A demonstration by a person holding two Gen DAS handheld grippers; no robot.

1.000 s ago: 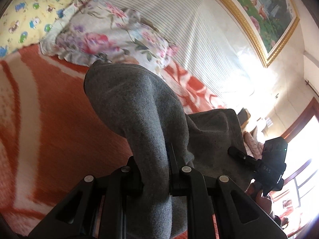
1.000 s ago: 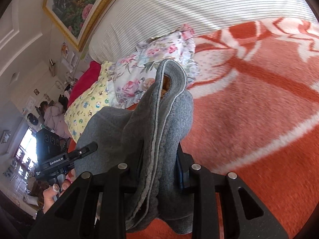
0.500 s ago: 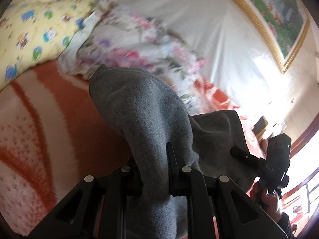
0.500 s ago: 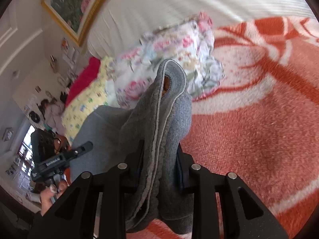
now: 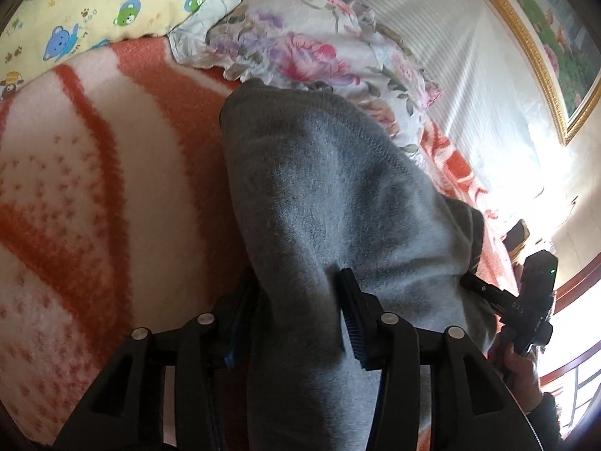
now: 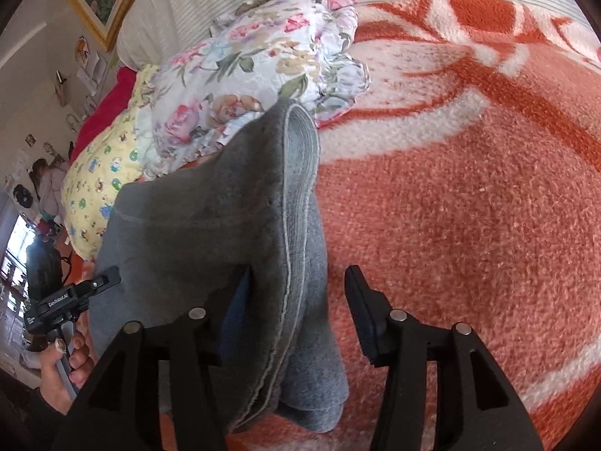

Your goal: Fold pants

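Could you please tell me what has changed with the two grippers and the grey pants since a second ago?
Both grippers were clamped on the grey pants a second ago. Now the left gripper and right gripper are opening, letting go; the fabric still lies between the jaws. Both have come down toward the orange blanket. The floral pillow stays put.

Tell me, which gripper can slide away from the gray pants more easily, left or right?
Probably the right gripper. Its jaws are opening, and one pad already stands clear of the gray pants. The left gripper is opening too, but cloth drapes over both of its fingers, so it may snag.
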